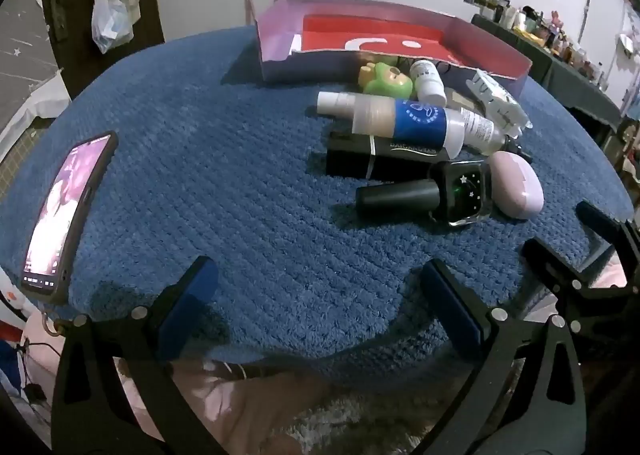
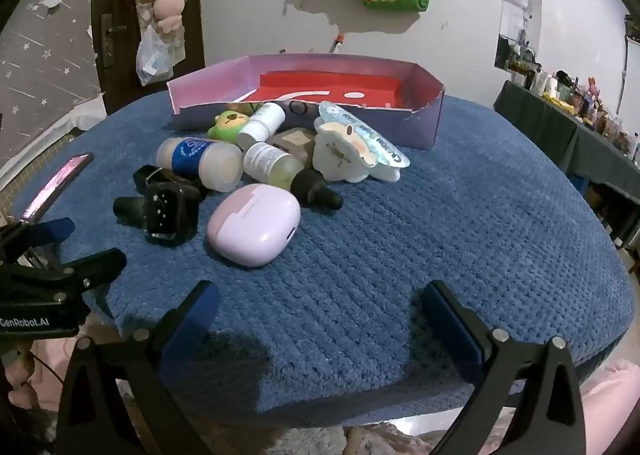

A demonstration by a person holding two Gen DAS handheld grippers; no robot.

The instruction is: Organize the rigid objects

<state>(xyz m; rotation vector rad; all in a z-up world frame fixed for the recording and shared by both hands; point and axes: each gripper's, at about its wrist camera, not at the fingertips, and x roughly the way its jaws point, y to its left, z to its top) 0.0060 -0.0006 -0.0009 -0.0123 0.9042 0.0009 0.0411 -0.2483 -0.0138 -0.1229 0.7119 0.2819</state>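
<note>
**Blue knit counter, a heap of small things, both grippers released**

Blue knitted cloth covers the counter (image 2: 400, 239). At its far side sits a shallow purple box (image 2: 424, 123) with a red sheet inside, holding none of the loose items. Just in front of it lies the heap: a green toy figure (image 2: 228, 123), a small white bottle (image 2: 262, 123), a blue-labelled bottle (image 2: 200, 161) lying on its side, a dropper bottle (image 2: 288, 173) with a black bulb, and a white cartoon-shaped packet (image 2: 352, 151) leaning against the others. Nearer the camera rest a lilac earbud case (image 2: 254, 225) and a black-framed watch (image 2: 172, 215) on a dark stand. In the left wrist view a black rectangular box (image 1: 376, 159) lies under the blue-labelled bottle. A phone (image 1: 64, 215) with a lit screen lies well apart at the counter's left edge.

Left gripper (image 1: 320, 287) hovers over bare cloth at the near edge, fingers spread wide and grasping nothing. Right gripper (image 2: 320, 309) hovers likewise, fingers apart and empty, the lilac case near its left finger.
</note>
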